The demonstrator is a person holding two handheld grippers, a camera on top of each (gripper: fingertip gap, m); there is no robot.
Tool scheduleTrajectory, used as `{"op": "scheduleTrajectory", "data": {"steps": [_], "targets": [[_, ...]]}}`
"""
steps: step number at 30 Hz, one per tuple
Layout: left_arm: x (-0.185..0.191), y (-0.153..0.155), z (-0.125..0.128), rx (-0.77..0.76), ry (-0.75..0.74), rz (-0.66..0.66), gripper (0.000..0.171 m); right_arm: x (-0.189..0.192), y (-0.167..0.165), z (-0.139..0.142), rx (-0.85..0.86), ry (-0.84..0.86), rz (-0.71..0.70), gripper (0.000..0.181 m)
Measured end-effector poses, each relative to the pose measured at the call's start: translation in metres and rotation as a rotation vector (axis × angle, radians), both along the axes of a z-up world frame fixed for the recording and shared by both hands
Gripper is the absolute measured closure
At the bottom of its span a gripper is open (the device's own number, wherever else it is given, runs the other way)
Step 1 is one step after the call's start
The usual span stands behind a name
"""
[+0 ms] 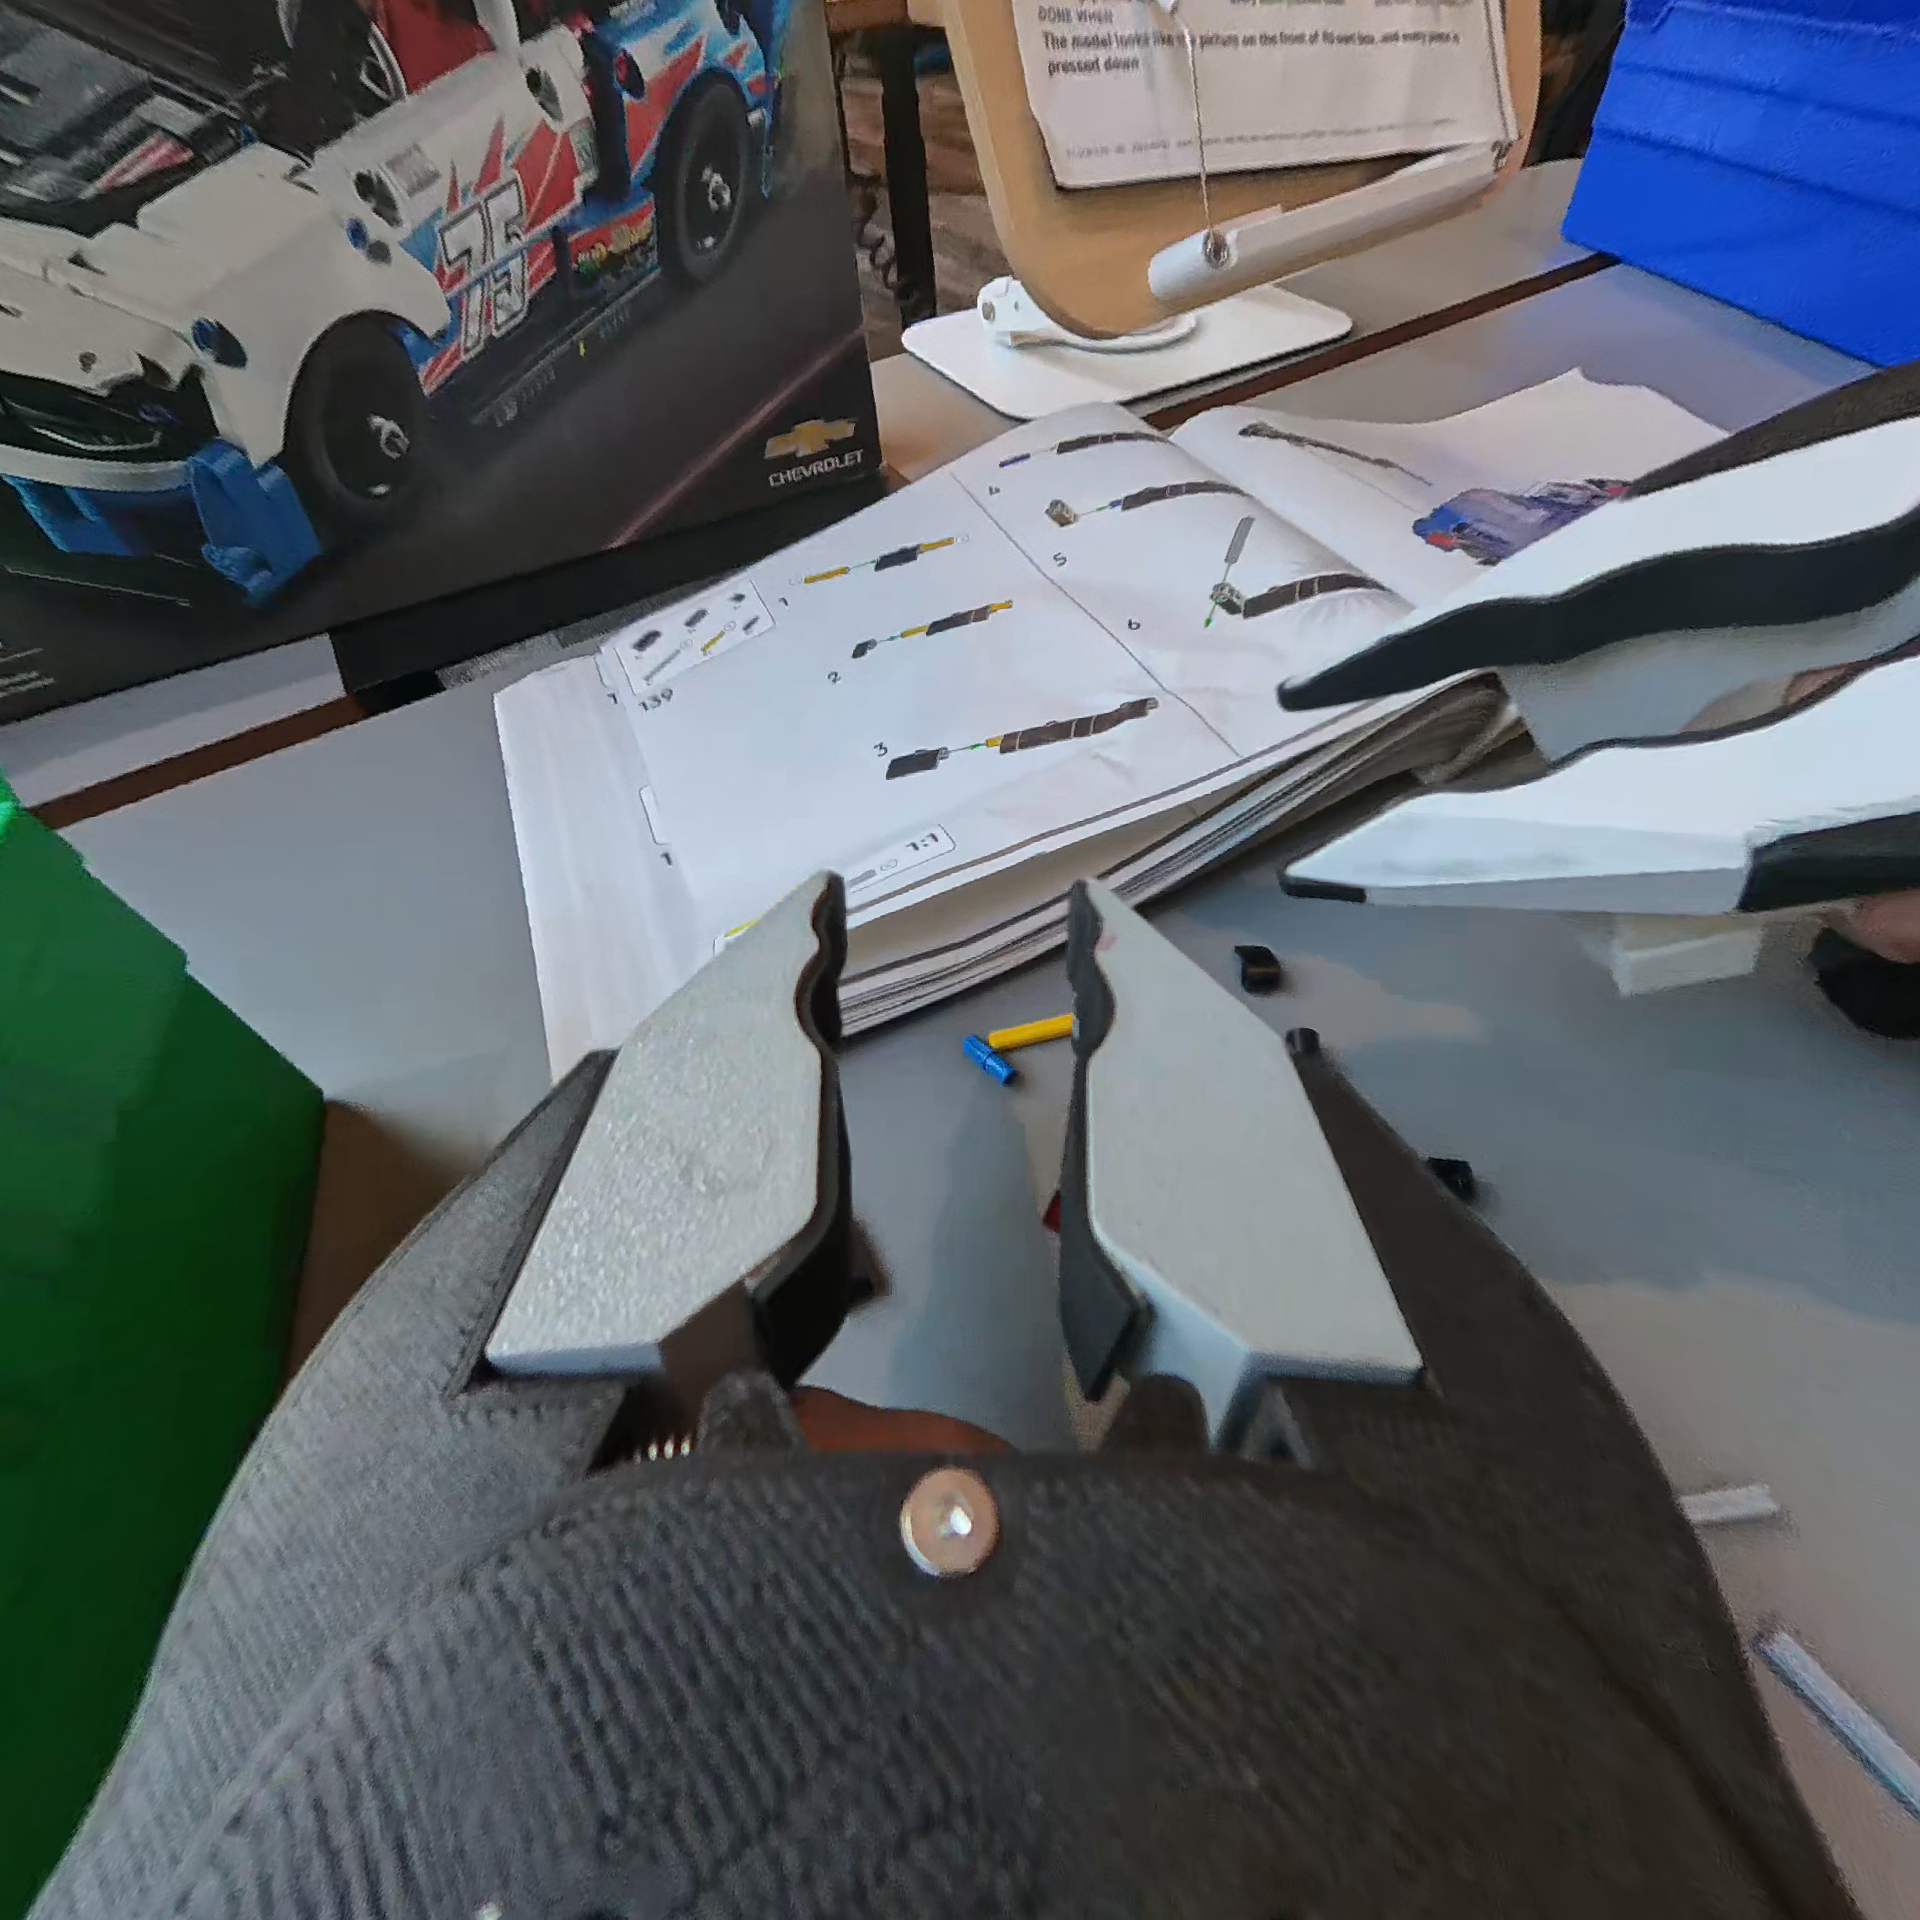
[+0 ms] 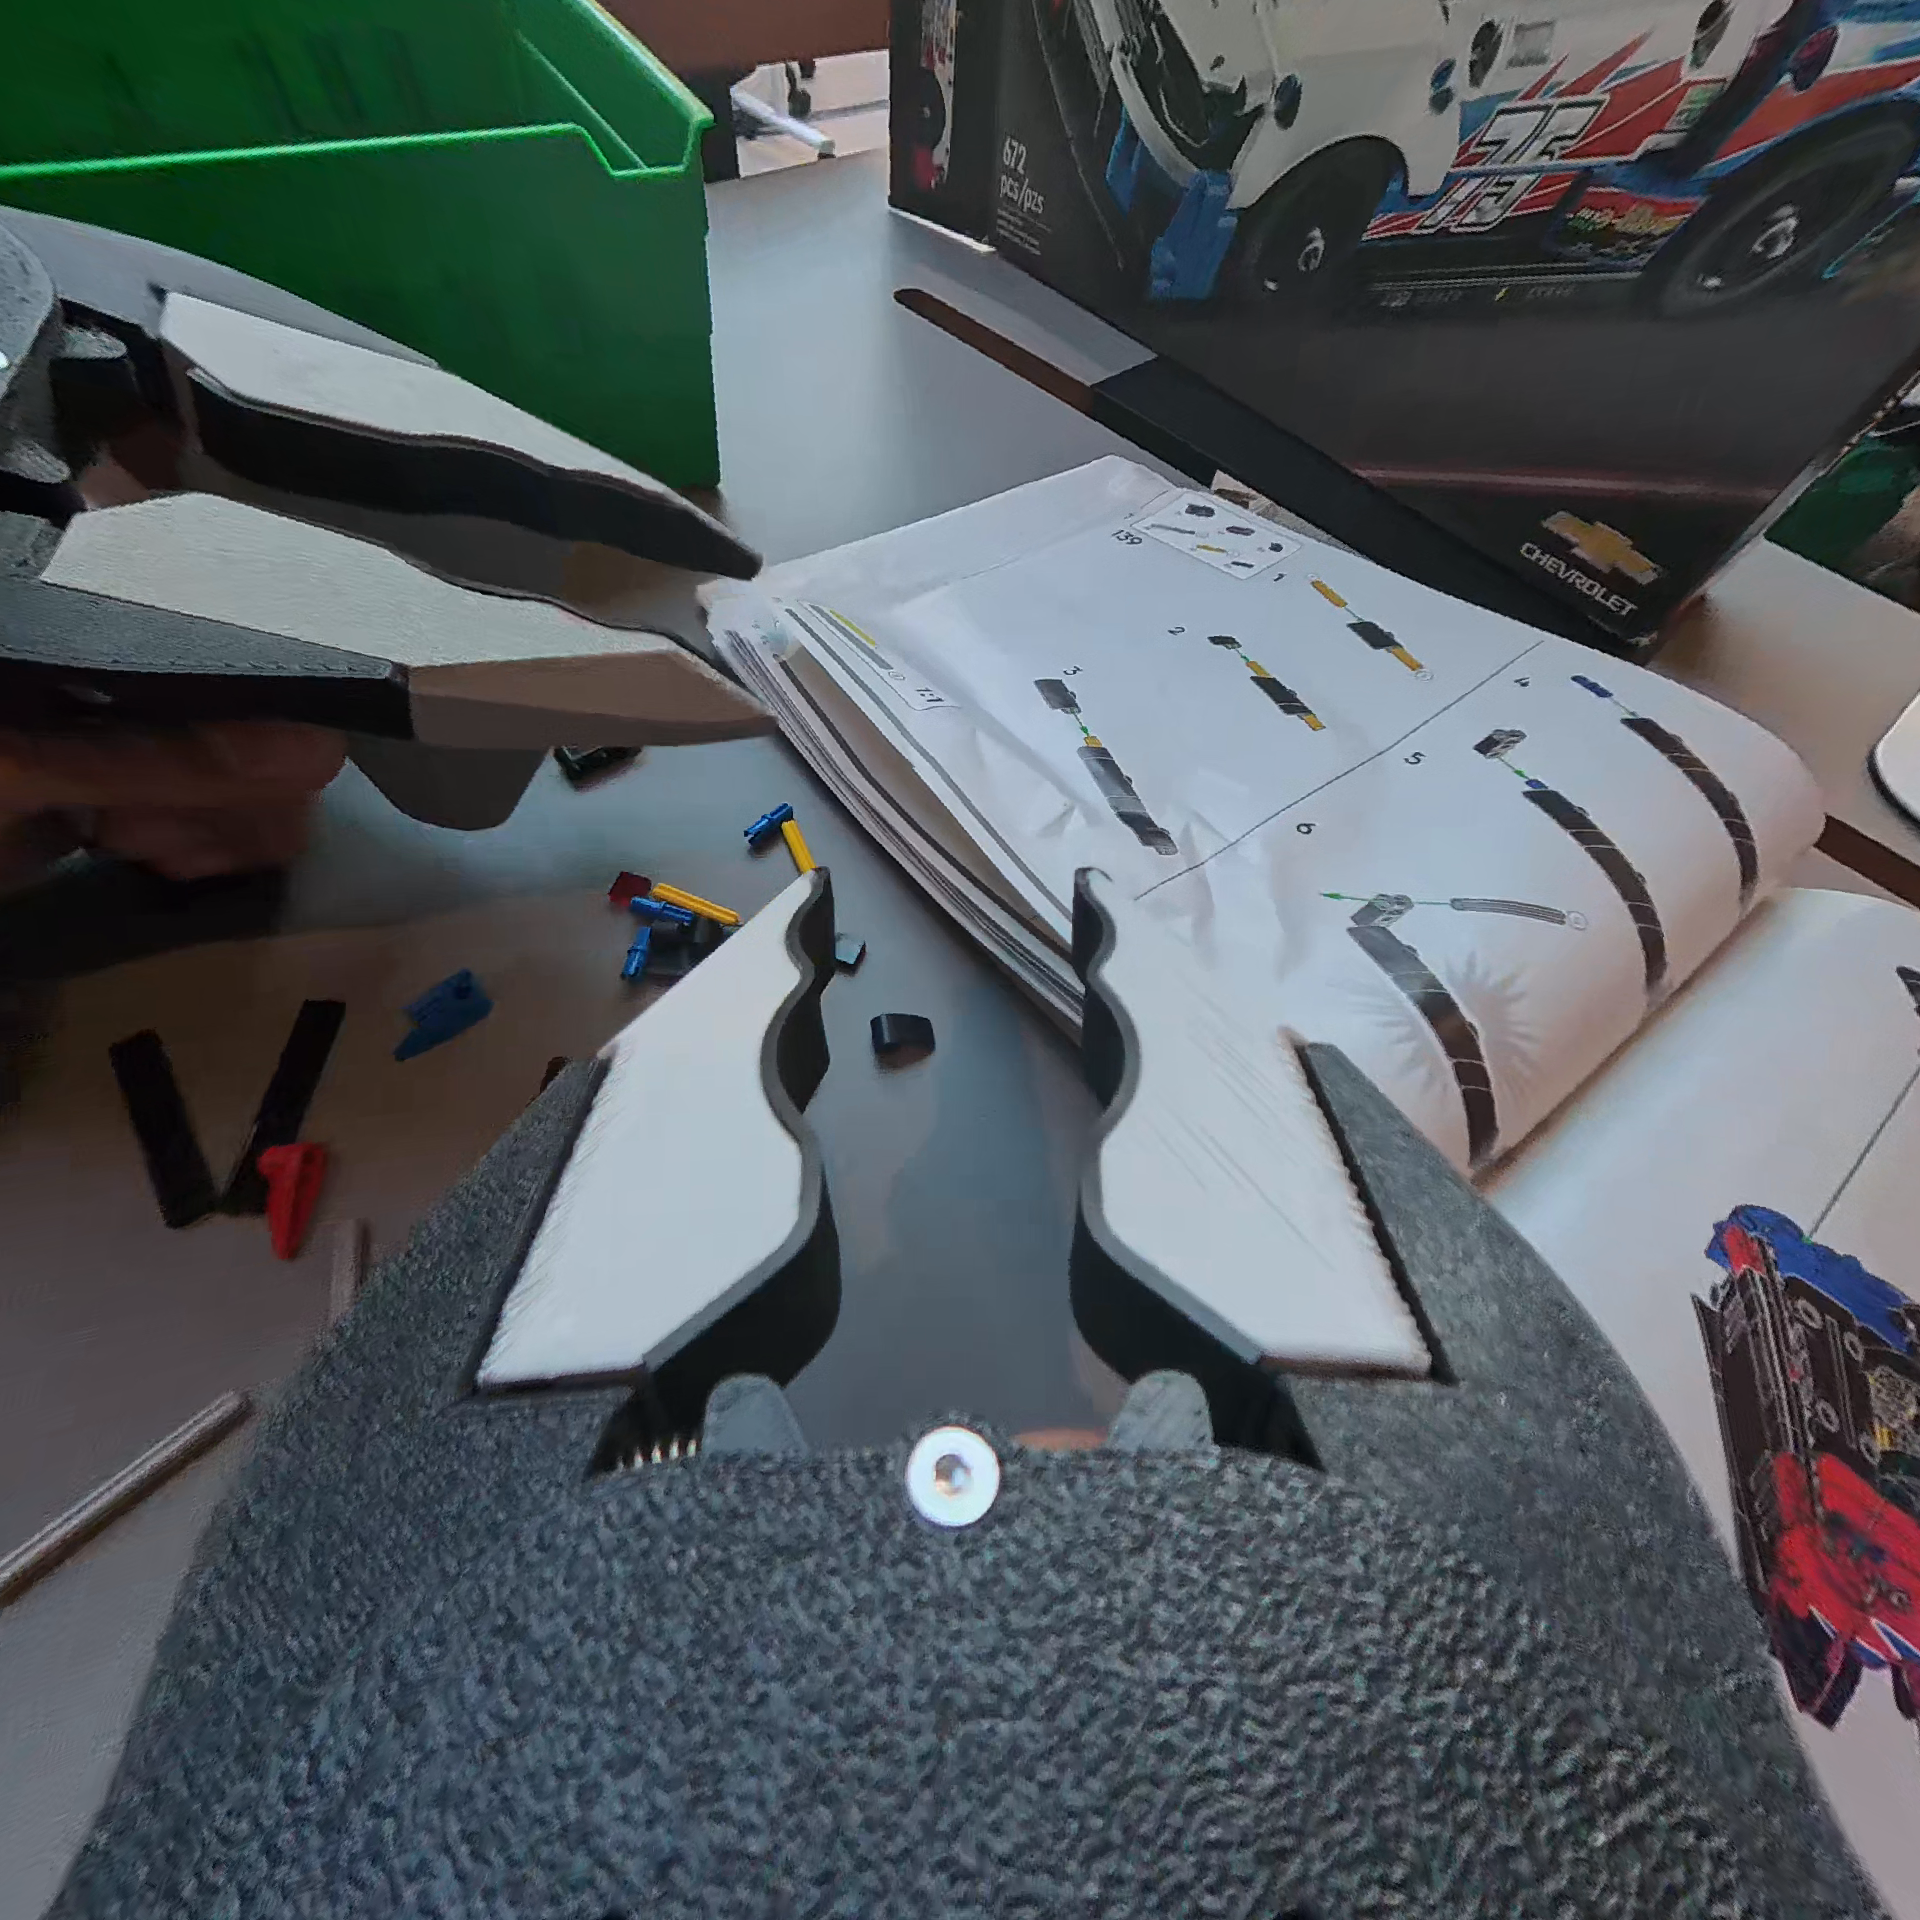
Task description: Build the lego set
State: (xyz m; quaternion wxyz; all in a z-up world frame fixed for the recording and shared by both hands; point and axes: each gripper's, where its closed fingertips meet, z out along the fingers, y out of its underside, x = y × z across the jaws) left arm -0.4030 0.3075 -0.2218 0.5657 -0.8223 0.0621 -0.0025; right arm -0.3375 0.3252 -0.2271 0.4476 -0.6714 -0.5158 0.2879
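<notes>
An open instruction booklet [image 1: 935,675] lies on the grey table; it also shows in the right wrist view [image 2: 1247,727]. Loose lego pieces lie in front of it: a yellow axle [image 1: 1029,1032], a blue pin [image 1: 987,1060] and small black pieces [image 1: 1255,966]. In the right wrist view I see a cluster of blue, yellow and red pieces [image 2: 670,925], a black piece [image 2: 902,1037], a blue piece [image 2: 442,1013], a red piece [image 2: 291,1195] and black beams [image 2: 281,1101]. My left gripper [image 1: 956,904] is open and empty above the pieces. My right gripper [image 2: 954,894] is open and empty by the booklet's edge.
The lego box [image 1: 416,312] stands behind the booklet. A green bin [image 2: 416,260] is at the left, a blue bin [image 1: 1766,156] at the back right. A document stand [image 1: 1195,260] holds a printed sheet. A thin grey axle [image 2: 114,1486] lies near the front. My right gripper's tips are some 5 cm from the black piece [image 2: 902,1037]. Seen from the left wrist view [image 1: 1263,964] as well. From the left gripper's tips to the blue pin [image 1: 987,1060] is close to 6 cm. The right camera catches it too, in the right wrist view [image 2: 770,822].
</notes>
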Motion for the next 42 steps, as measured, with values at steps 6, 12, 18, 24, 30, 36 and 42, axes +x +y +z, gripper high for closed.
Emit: {"op": "scheduleTrajectory", "data": {"steps": [6, 12, 18, 24, 30, 36, 42], "targets": [[0.004, -0.003, -0.001, -0.003, 0.010, -0.011, 0.133, 0.005, 0.000, -0.009, -0.012, -0.011, 0.007, 0.137], [0.005, -0.005, 0.000, 0.005, 0.014, -0.012, 0.133, 0.006, 0.002, -0.012, -0.002, -0.028, -0.003, 0.138], [0.007, -0.005, 0.000, 0.005, 0.017, -0.019, 0.134, 0.005, 0.004, -0.019, -0.025, -0.059, -0.004, 0.138], [0.007, -0.005, 0.000, 0.003, 0.015, -0.021, 0.135, 0.004, 0.003, -0.023, -0.017, -0.087, -0.001, 0.138], [0.007, -0.005, 0.000, 0.003, 0.008, -0.020, 0.135, 0.004, 0.003, -0.024, -0.018, -0.091, 0.001, 0.139], [0.008, -0.005, -0.001, 0.000, 0.005, -0.024, 0.136, 0.003, 0.003, -0.026, -0.021, -0.107, 0.004, 0.139], [0.008, -0.005, -0.002, -0.006, 0.011, -0.023, 0.136, 0.003, 0.002, -0.025, -0.016, -0.103, 0.006, 0.140]]}}
